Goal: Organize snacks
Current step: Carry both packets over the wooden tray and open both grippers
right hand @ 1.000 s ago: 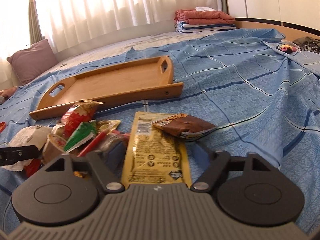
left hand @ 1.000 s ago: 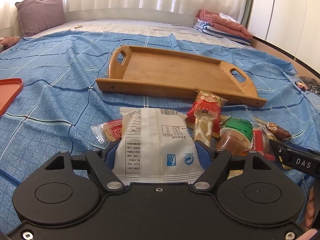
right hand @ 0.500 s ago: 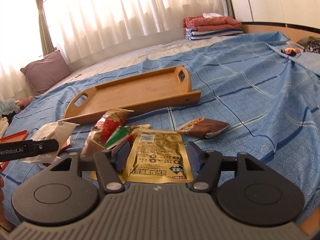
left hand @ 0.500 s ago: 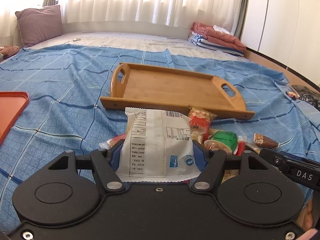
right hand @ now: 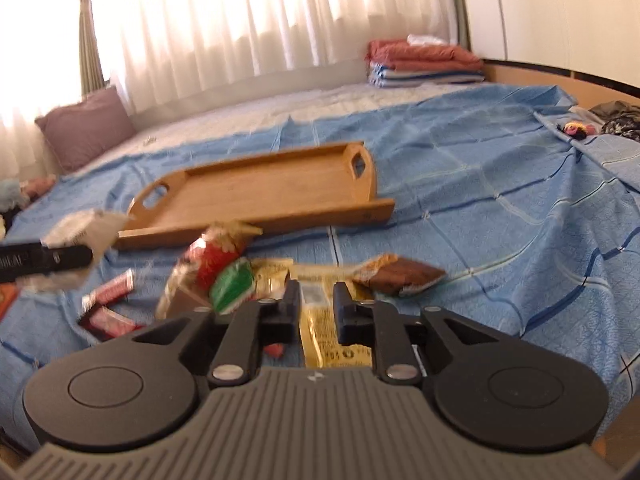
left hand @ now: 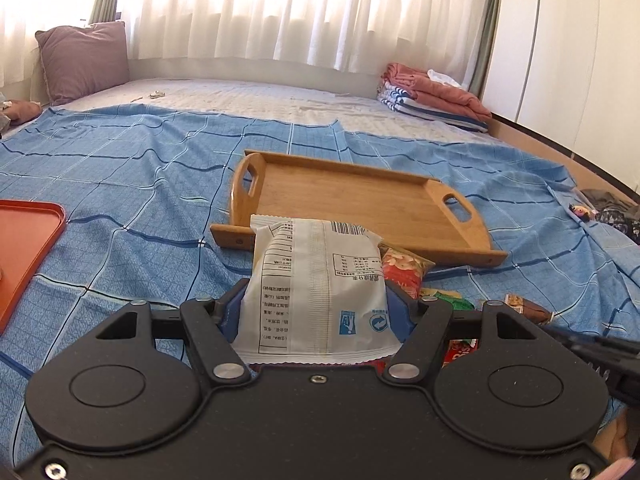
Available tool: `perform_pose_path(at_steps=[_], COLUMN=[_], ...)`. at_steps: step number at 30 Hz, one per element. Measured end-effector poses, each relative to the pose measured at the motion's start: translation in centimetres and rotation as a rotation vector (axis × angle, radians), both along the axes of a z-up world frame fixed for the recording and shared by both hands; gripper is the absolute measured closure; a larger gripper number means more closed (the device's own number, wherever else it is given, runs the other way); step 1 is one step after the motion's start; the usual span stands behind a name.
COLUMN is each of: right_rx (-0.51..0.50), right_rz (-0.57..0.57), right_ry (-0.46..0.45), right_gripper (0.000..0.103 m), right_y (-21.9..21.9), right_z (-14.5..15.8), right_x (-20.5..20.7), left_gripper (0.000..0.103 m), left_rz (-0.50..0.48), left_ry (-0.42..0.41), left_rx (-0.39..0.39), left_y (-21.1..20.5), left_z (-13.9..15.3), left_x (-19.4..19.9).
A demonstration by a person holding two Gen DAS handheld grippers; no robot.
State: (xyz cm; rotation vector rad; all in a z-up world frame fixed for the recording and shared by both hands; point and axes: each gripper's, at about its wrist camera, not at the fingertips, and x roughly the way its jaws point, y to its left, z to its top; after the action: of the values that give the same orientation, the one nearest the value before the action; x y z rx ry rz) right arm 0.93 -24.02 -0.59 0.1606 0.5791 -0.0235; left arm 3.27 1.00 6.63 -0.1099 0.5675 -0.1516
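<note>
My left gripper (left hand: 316,308) is shut on a white snack packet (left hand: 316,280) and holds it upright above the blue sheet. The wooden tray (left hand: 360,200) lies just beyond it, with nothing in it. My right gripper (right hand: 316,296) has its jaws drawn close together, pinching a yellow packet (right hand: 320,332) that buckles between them. Below and ahead of it lie loose snacks: a red packet (right hand: 216,256), a green one (right hand: 234,284) and a brown one (right hand: 404,276). The left gripper with its white packet (right hand: 80,228) shows at the left edge of the right wrist view.
An orange tray (left hand: 28,240) lies at the left edge of the bed. A purple pillow (left hand: 84,60) leans at the back left and folded clothes (left hand: 432,96) are stacked at the back right. Dark items (left hand: 612,212) sit at the bed's right edge.
Both grippers have risen off the snack pile with their packets. The right jaws have drawn much closer together on the yellow packet. The left jaws kept their grip.
</note>
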Motion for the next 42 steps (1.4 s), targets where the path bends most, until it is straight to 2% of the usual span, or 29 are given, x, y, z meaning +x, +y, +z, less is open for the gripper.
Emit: perform_pose_path(at_steps=[2,6,8,9,12,15,16,18,19,20,27,29,33,35,39,42], right_rx=[0.01,-0.071,-0.079,-0.069,-0.029,-0.056,-0.07,-0.078,-0.085,-0.097,-0.037,-0.016,-0.058,-0.046,0.012,0.017], right_rz=[0.002,-0.019,-0.015,-0.004,0.027,0.058,0.065,0.059,0.054,0.048,0.062,0.061,0.048,0.05,0.056,0.076], right_ry=[0.021,0.023,0.031,0.039,0.087,0.103,0.102,0.092,0.085,0.075,0.034,0.012,-0.051,-0.072,-0.091,-0.098], right_gripper=[0.037,0.03,0.022,0.022,0.021,0.022,0.028,0.031,0.038,0.039,0.04,0.04,0.04,0.04,0.04,0.04], right_y=[-0.1,-0.1,-0.8,-1.2,-2.3,-2.4,-2.2,-1.9,-1.7,-1.5,-0.4,-0.3,0.2,0.1,-0.8,-1.1], right_z=[-1.0,-2.0,-2.2,-2.3,-3.1,-3.7,-3.9,-4.0,-4.0,-3.8,-2.7,-2.1,-0.6,0.4,2.5,4.2], right_x=[-0.1,0.2,0.9,1.3,2.9,3.9,4.1,4.0,3.9,3.6,1.5,1.0,0.6,0.9,2.7,5.1], left_gripper=[0.036,0.036,0.036,0.036,0.036,0.036,0.036,0.036,0.036,0.036,0.036,0.036,0.036,0.036,0.036,0.036], left_rz=[0.001,0.002,0.005,0.008,0.013,0.014,0.013,0.01,0.008,0.005,-0.001,-0.001,-0.008,-0.016,-0.04,-0.058], left_ry=[0.008,0.029,0.032,0.033,0.038,0.047,0.051,0.058,0.059,0.058,0.049,0.044,0.038,0.036,0.019,0.013], left_rx=[0.001,0.004,0.005,0.006,0.005,0.0,-0.001,-0.005,-0.006,-0.004,0.004,0.004,0.0,-0.008,-0.026,-0.04], left_y=[0.1,0.4,0.5,0.6,0.7,0.5,0.4,0.3,0.2,0.1,0.0,0.0,0.0,-0.1,-0.3,-0.7], left_z=[-0.3,-0.8,-1.0,-1.1,-1.2,-1.4,-1.6,-1.7,-1.8,-1.8,-1.4,-1.3,-0.8,-0.4,1.3,2.8], left_x=[-0.1,0.0,0.0,0.0,0.2,0.4,0.5,0.5,0.5,0.4,0.5,0.5,1.0,1.6,3.4,5.8])
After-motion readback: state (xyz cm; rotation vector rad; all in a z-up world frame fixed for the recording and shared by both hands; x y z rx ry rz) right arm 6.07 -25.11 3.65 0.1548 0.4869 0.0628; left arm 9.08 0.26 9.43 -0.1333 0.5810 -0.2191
